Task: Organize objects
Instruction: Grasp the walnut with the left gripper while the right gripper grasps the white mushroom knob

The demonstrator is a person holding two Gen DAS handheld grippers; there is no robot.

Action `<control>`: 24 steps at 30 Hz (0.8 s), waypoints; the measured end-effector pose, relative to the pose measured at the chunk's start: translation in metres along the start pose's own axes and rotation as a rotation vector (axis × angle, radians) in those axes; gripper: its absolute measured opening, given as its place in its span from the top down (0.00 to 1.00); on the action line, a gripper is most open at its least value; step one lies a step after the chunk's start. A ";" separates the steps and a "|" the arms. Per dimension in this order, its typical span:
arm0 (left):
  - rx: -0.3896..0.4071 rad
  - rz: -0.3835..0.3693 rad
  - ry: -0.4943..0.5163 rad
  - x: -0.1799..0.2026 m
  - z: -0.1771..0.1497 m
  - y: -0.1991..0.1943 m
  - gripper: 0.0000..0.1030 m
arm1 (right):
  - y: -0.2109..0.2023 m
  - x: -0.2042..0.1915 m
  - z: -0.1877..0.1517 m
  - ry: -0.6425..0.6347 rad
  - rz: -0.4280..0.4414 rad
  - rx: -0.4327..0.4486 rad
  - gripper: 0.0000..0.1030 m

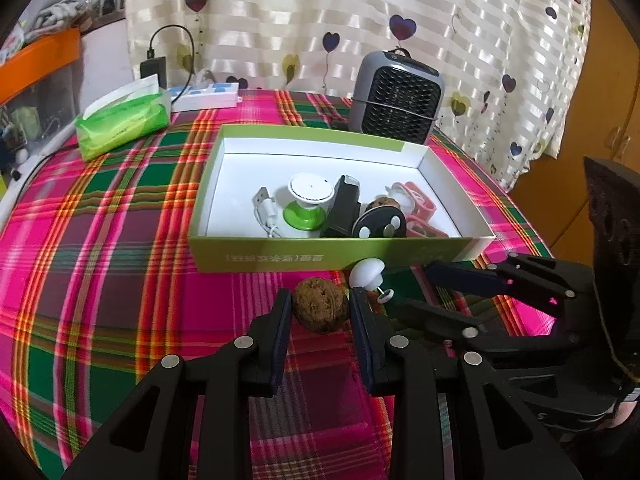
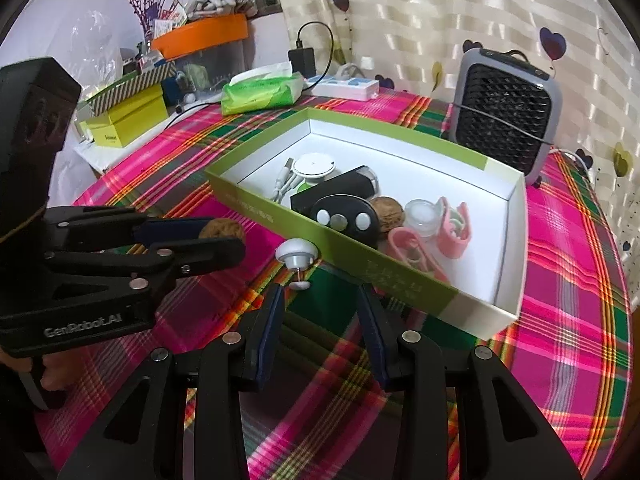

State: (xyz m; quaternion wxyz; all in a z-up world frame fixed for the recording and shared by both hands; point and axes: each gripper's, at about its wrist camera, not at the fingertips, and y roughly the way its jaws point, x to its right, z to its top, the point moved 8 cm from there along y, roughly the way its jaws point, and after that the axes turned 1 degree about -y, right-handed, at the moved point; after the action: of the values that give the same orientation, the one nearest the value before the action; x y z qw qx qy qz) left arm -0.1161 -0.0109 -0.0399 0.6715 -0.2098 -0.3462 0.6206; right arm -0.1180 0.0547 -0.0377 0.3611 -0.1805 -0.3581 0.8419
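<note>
I had my left hand-held gripper (image 1: 320, 300) clamped on the walnut (image 1: 320, 305), just off the plaid surface (image 1: 120, 280); the green box (image 1: 332, 258) lay straight ahead. My right hand-held gripper (image 2: 320, 300) waited apart, empty, beside the white pin (image 2: 297, 257).

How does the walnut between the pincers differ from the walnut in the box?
The walnut outside sits between the left hand-held gripper's fingers, in front of the green box; the walnut inside lies in that box. The first shows whole, the second is half hidden behind a black remote. Both are brown and wrinkled.
</note>
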 end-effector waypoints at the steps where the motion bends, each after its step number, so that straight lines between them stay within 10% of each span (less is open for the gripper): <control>1: 0.002 0.001 -0.001 -0.001 0.000 -0.001 0.74 | 0.002 -0.001 0.001 -0.003 0.005 -0.006 0.62; 24: 0.010 -0.011 -0.022 -0.006 0.003 -0.006 0.74 | 0.029 -0.015 0.014 -0.046 -0.004 -0.057 0.73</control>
State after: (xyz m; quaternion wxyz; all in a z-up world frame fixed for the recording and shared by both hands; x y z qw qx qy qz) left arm -0.1135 -0.0184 -0.0349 0.6723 -0.1974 -0.3516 0.6208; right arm -0.1300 0.0228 -0.0487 0.3491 -0.1706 -0.3905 0.8346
